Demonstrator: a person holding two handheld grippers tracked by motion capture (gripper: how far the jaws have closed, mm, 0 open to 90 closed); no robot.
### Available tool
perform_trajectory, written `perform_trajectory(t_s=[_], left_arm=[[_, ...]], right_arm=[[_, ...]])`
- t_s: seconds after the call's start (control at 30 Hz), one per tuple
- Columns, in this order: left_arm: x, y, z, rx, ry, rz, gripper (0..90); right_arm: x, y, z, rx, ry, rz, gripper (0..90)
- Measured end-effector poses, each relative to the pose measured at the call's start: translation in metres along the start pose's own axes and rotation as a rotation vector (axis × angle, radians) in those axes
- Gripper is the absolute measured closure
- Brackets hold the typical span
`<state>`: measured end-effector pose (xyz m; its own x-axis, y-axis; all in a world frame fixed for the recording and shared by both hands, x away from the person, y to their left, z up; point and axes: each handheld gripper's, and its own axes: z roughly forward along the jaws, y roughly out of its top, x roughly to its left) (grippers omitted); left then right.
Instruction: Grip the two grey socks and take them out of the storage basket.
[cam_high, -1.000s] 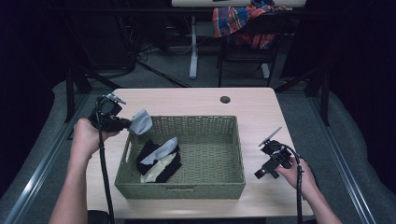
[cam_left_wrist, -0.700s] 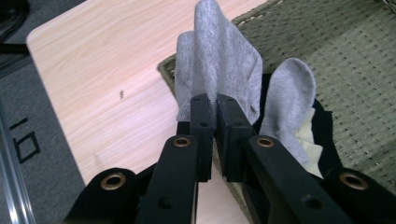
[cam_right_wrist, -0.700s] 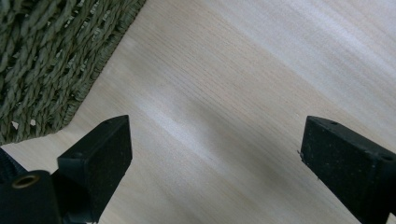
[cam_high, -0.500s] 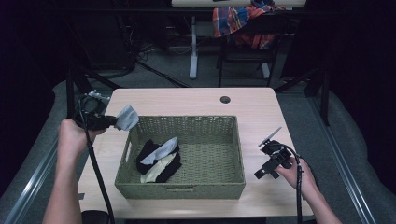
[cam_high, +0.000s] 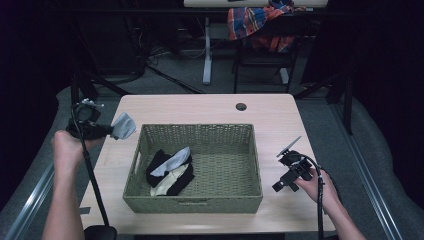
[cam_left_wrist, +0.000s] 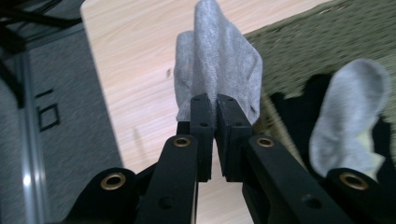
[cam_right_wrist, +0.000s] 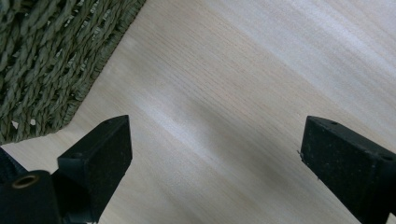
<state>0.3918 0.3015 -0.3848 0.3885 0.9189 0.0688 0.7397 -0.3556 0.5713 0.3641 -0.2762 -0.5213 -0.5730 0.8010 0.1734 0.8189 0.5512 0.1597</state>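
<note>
Counter (cam_high: 210, 107): pale wood, a small dark round hole (cam_high: 241, 106) near its 12 o'clock edge.

Basket (cam_high: 200, 202): green woven, rectangular, at the middle of the counter, long side running 9 to 3 o'clock. Inside, toward its 9 o'clock end, a loose heap of socks (cam_high: 170, 172): black, grey and cream pieces lying on one another. In the left gripper view one grey sock of the heap (cam_left_wrist: 348, 116) lies on black cloth, cream showing at its lower end.

Chair (cam_high: 265, 47): on the floor beyond the counter at 12 o'clock, a plaid cloth (cam_high: 250, 20) draped over it.

Left gripper (cam_high: 102, 131): held at 9 o'clock, outside the basket, over the counter's edge strip. Jaws pinched together on a grey sock (cam_left_wrist: 217, 60); the cloth stands up out of the jaw tips, bunched, clear of the basket rim. From the high view the grey sock (cam_high: 123, 125) sits just beside the basket's far left corner, at about 10 o'clock.

Right gripper (cam_high: 281, 185): at 3 o'clock, over bare counter just beside the basket's right wall. Jaws wide apart, nothing between them.
</note>
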Motion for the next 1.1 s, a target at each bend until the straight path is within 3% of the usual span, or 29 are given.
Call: perform_trajectory(t_s=[0.23,0.57,0.7,0.77,0.93,1.1], left_arm=[[0.016,-0.010,0.017,0.037,0.016,-0.048,86.1],[0.023,-0.018,0.037,0.080,0.012,-0.071,86.1],[0.026,-0.022,0.048,0.103,0.011,-0.082,86.1],[0.026,-0.024,0.053,0.118,0.012,-0.084,86.1],[0.028,-0.029,0.064,0.141,0.004,-0.092,86.1],[0.030,-0.033,0.073,0.167,-0.009,-0.101,86.1]], right_arm=[[-0.001,0.001,0.000,0.008,0.001,-0.008,8.8],[0.002,0.000,0.001,-0.010,0.011,0.010,8.9],[0.000,0.001,-0.001,0.019,0.000,-0.016,9.3],[0.000,0.000,0.000,-0.004,-0.002,0.000,9.4],[0.001,0.001,-0.002,0.019,-0.011,-0.022,9.4],[0.001,0.001,-0.001,0.006,0.000,-0.007,9.5]])
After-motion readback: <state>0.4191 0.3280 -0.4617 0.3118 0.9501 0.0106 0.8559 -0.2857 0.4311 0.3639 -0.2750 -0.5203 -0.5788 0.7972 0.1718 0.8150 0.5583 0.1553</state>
